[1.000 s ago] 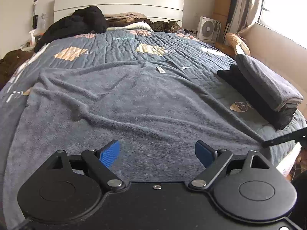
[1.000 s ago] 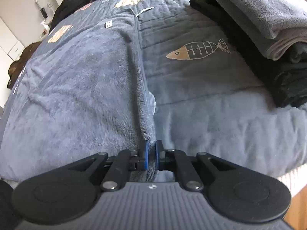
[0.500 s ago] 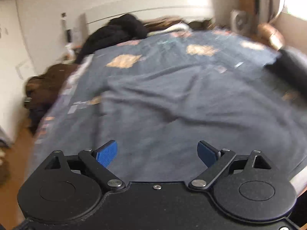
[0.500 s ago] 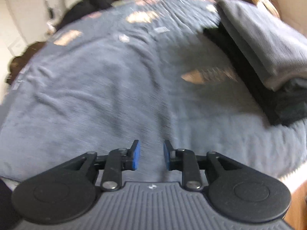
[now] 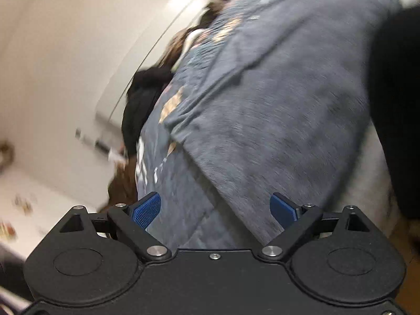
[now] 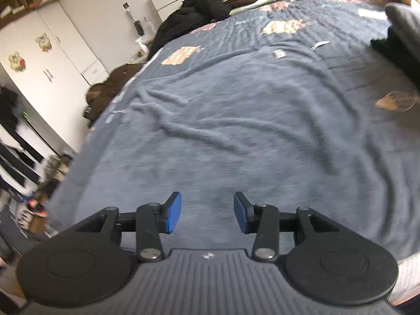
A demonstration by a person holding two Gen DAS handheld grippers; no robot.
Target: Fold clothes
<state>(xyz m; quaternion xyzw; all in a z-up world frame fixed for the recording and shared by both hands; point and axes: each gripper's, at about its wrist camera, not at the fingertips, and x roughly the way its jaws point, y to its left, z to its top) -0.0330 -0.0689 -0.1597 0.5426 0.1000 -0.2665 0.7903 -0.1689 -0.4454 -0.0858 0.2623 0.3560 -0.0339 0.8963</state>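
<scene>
The blanket (image 6: 236,136) is grey cloth, fleecy and matt. The quilt (image 6: 262,42) beneath is stitched, smoother fabric. The right claw (image 6: 207,216) has matt black plastic arms, shiny metal rivets and dimpled blue pads (image 6: 173,215).

Grey fleece garment (image 6: 236,120) lies spread, rumpled, across the bed

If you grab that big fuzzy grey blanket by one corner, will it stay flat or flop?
Probably flop: the grey blanket lies in soft wrinkles and follows the bed. Its fuzzy pile likely grips rather than slips. Spread that wide, it would probably drag.
</scene>
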